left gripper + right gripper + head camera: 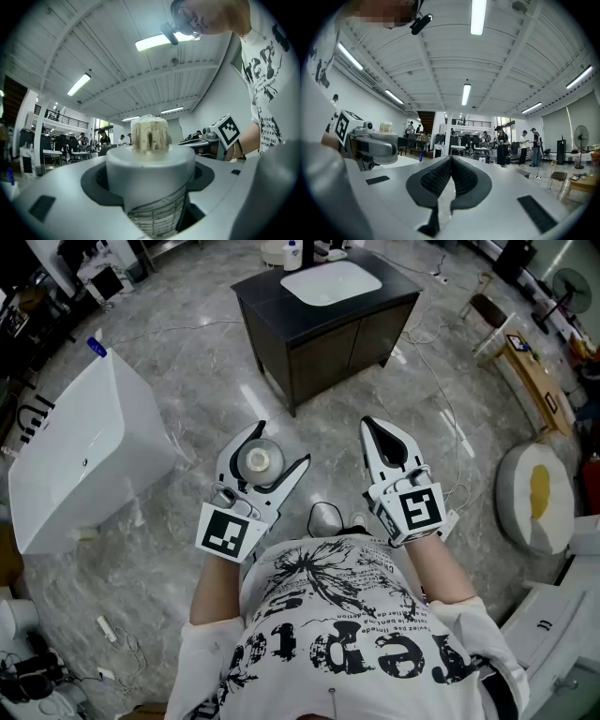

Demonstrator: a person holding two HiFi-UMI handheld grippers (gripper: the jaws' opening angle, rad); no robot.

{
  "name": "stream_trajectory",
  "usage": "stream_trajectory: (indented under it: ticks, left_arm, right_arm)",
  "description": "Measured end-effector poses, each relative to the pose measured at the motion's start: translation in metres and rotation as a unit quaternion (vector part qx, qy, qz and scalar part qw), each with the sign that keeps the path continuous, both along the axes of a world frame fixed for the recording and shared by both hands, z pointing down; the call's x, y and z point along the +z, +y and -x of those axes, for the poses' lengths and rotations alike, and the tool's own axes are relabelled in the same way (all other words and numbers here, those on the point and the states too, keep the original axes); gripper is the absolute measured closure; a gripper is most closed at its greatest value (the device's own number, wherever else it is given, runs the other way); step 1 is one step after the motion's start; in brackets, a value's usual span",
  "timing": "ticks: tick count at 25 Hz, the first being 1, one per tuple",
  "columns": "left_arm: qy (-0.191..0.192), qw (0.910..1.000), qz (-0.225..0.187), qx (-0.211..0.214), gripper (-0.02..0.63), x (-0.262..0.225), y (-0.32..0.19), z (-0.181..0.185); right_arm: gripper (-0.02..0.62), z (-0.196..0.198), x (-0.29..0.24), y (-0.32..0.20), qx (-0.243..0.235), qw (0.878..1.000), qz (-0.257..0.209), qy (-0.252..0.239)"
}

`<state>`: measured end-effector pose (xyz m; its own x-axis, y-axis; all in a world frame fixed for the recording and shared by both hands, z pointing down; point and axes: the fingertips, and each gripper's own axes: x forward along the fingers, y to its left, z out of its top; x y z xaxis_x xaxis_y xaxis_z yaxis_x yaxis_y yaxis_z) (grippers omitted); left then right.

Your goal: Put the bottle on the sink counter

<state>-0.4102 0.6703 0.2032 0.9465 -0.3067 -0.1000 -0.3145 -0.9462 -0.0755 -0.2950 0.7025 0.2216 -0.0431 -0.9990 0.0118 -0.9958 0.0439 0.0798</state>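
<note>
Left gripper view: the bottle [150,164] is clamped between the wide-set jaws of the left gripper [279,448]. The right gripper [369,427] is shut on nothing. The sink counter [272,306] lies well ahead, so the bottle should be carried upright and set on a bare corner, beside the basin [330,282].

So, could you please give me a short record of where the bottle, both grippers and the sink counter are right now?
bottle: cap up, between the left gripper's jaws, off the floor
left gripper: shut on the bottle, jaws wide
right gripper: jaws together, empty
sink counter: ahead, dark cabinet, white basin
task step: bottle not yet on the counter
</note>
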Motion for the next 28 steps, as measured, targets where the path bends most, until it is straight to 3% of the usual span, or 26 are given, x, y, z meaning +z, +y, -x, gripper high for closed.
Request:
stream_trajectory:
  ticks: [14, 17, 23, 28]
  left_arm:
    - [0.012, 0.9998, -0.008, 0.015, 0.256, 0.013, -0.027, -0.004]
    - [0.009, 0.9999, 0.007, 0.005, 0.256, 0.017, -0.04, -0.013]
    - [0.004, 0.9998, 0.014, -0.017, 0.256, 0.032, -0.077, -0.056]
    - [-0.002, 0.9983, 0.013, -0.057, 0.255, 0.04, -0.134, -0.125]
  right_arm:
    - [0.581, -0.009, 0.013, -0.029, 0.012, 1.0, 0.003, -0.017]
    - [0.581, -0.019, 0.018, -0.042, 0.013, 1.0, 0.008, -0.019]
    - [0.581, -0.065, 0.039, -0.087, -0.011, 0.999, 0.017, -0.031]
    - [0.581, -0.134, 0.048, -0.154, -0.054, 0.998, 0.021, -0.03]
